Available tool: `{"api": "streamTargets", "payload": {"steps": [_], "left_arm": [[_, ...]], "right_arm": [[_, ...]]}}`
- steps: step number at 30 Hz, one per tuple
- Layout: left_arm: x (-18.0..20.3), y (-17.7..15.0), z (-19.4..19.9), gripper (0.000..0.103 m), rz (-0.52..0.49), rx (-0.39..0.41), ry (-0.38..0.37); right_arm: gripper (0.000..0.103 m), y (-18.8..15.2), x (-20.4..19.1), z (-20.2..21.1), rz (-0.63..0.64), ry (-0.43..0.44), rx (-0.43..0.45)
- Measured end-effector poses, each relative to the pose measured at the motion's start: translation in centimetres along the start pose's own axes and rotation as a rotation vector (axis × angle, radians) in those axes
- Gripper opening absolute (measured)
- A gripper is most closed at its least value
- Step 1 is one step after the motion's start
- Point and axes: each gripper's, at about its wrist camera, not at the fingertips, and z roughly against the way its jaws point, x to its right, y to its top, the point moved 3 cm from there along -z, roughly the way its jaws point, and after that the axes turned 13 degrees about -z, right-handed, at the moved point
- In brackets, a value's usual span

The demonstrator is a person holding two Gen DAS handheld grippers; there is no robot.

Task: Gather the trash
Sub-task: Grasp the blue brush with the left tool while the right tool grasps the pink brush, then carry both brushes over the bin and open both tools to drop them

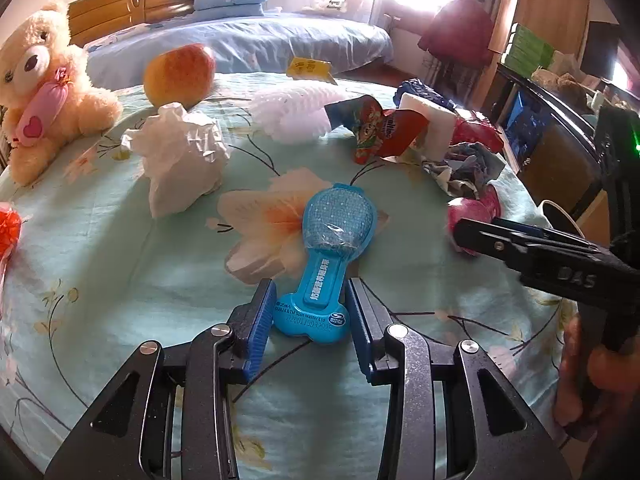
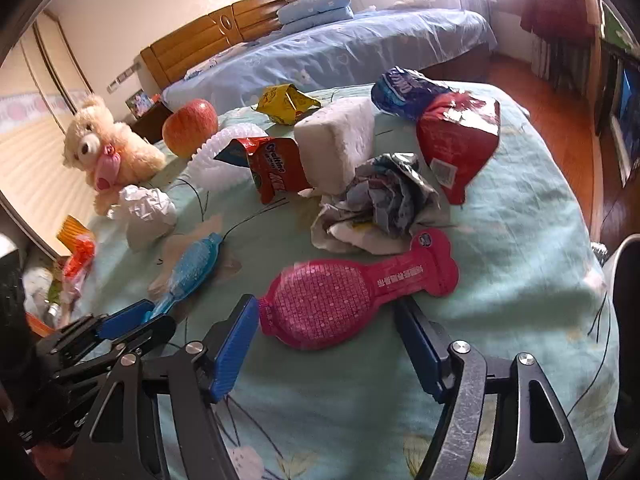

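A blue spoon-shaped plastic package (image 1: 328,248) lies on the flowered teal cloth (image 1: 120,280). My left gripper (image 1: 310,308) is open, its blue pads either side of the package's handle end. A pink package of the same shape (image 2: 344,300) lies in front of my right gripper (image 2: 328,336), which is open with its pads astride the round end. The blue package (image 2: 192,268) and the left gripper (image 2: 132,320) also show in the right wrist view. The right gripper (image 1: 472,236) shows in the left wrist view, by the pink package (image 1: 476,208).
On the cloth: crumpled white paper (image 1: 180,152), a red snack wrapper (image 2: 276,168), a white foam block (image 2: 336,144), a crumpled wrapper (image 2: 380,200), a red bag (image 2: 460,140), a foam net (image 1: 292,112), an apple (image 1: 180,76), a teddy bear (image 1: 40,92). A bed (image 2: 340,52) stands behind.
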Motion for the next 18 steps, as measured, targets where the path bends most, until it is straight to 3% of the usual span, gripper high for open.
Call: {"api": "streamTargets", "payload": {"steps": [5,10,12,18], "left_arm": [[0.1,0.3,0.0,0.036,-0.017,0.005,0.0],[0.6,0.6,-0.7,0.035,-0.045,-0.01,0.023],[0.9,0.7,-0.8,0.035,-0.05,-0.011,0.027],[1.5,0.5,-0.4,0.034,-0.032,0.004,-0.019]], "right_arm": [[0.037,-0.3,0.5,0.4,0.0,0.002,0.004],[0.029,-0.9,1.5,1.8,-0.018,0.027,0.01],[0.02,-1.2,2.1,2.6,-0.034,0.038,0.014],[0.018,-2.0,3.9,4.5,-0.065,0.047,0.027]]}}
